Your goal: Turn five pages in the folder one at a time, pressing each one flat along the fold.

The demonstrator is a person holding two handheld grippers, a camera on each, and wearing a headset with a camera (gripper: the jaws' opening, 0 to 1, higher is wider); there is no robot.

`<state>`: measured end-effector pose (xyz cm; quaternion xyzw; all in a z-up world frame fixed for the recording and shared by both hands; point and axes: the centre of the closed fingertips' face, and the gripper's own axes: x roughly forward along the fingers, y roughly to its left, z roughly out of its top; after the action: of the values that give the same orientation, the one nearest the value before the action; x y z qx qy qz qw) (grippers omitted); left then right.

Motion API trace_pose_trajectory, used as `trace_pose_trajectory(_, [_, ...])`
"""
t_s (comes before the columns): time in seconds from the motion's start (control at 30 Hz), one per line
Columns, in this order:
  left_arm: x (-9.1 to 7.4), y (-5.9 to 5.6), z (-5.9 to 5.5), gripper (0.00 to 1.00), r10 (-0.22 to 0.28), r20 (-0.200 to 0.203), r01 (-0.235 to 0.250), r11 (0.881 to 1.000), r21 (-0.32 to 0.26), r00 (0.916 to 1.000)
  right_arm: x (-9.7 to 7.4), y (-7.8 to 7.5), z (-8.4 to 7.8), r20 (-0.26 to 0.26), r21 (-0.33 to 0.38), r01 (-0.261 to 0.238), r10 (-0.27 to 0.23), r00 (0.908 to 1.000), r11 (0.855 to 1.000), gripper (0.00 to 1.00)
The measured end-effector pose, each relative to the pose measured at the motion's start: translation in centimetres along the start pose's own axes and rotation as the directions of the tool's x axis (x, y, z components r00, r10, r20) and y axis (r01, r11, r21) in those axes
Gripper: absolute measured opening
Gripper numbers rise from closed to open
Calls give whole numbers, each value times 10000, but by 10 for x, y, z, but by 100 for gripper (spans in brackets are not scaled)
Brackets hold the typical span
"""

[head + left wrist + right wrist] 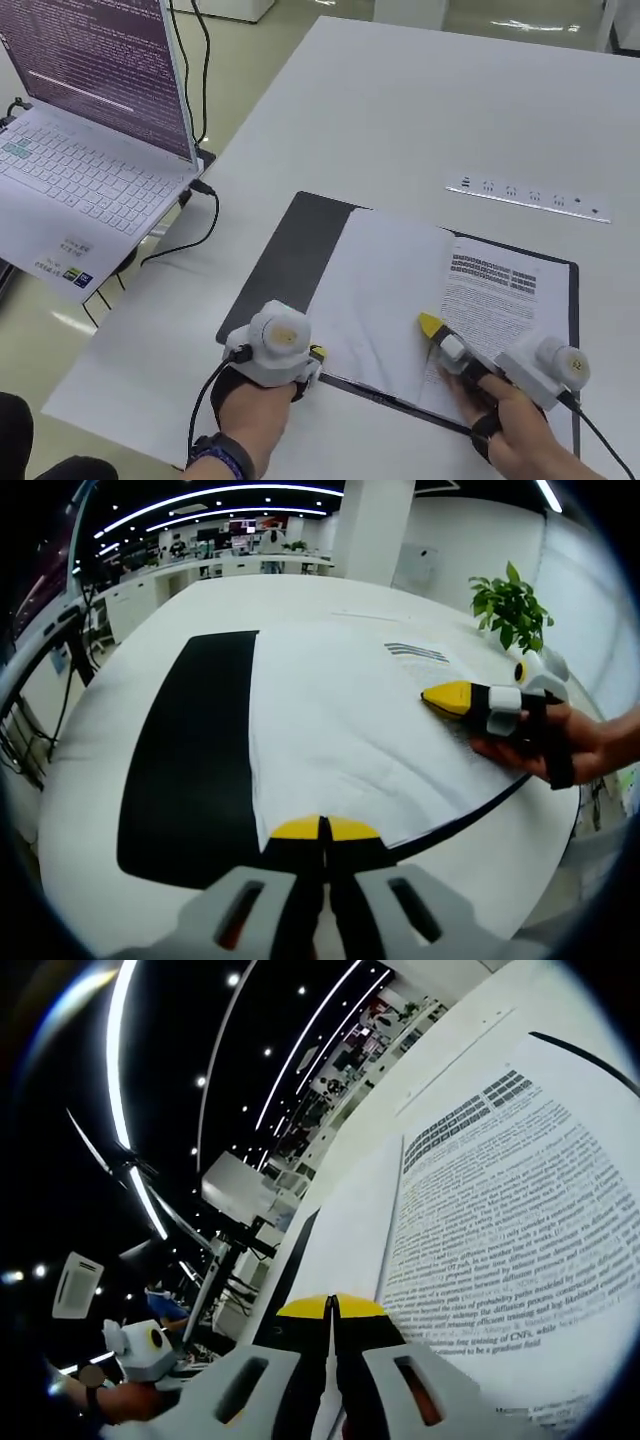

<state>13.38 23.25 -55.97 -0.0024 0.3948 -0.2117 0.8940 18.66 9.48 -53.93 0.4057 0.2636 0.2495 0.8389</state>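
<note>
Head view: folder [290,250] open on table [400,100], close to person. Turned page [380,290] lies left, bit wrinkly. Pinched-together right gripper [432,325] sits tip-down on fold [447,275]. I'd slide straight along it, light pressure. Jaws of left gripper [316,353] together too, at folder's bottom edge. Off to side: laptop [90,160], power strip [527,197], nothing blocking.

Right gripper [431,324] on open folder [290,258]
</note>
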Motion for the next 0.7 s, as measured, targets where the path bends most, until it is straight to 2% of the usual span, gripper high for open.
trace_pose_trajectory(0.27, [0, 0, 0, 0, -61, -51, 61, 10000, -3, 10000, -14, 7, -22, -340, -74, -110, 107, 9994, 9999, 0])
trace_pose_trajectory(0.7, [-1, 0, 0, 0, -40, -70, 39, 9999, -97, 10000, -35, 16, -50, -834, -160, -299, 285, 9961, 9994, 0])
